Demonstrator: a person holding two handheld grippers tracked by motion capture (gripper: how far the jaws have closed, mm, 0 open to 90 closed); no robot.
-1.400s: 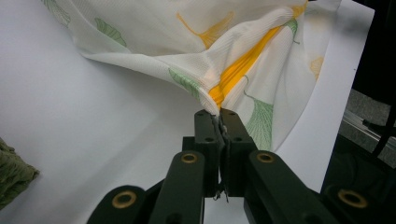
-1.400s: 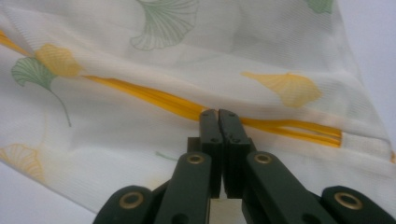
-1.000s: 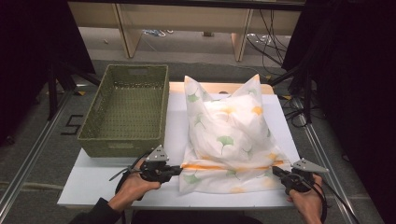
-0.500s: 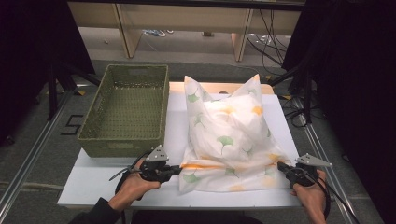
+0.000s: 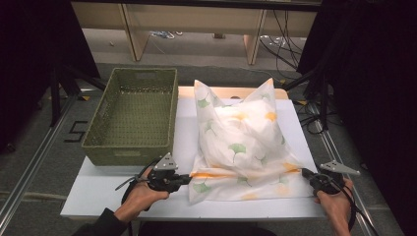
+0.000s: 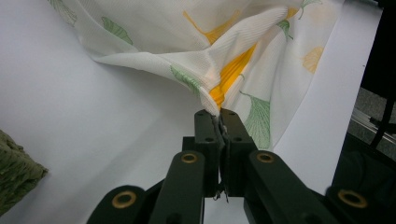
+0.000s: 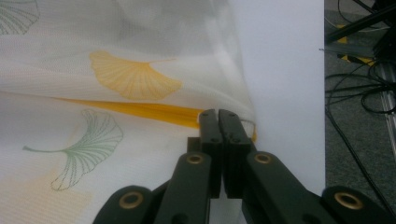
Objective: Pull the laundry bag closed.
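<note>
on the white table [image 5: 147, 196], pillowcase [image 5: 241, 147] lengthwise away, near corners in both clamped jaws

left: my way is blocked by the green basket [image 5: 132, 115] | centre: pillowcase [image 5: 241, 142] heaped high | near edge of surface [image 5: 98, 194]: free strip | right: narrow bare margin
</note>
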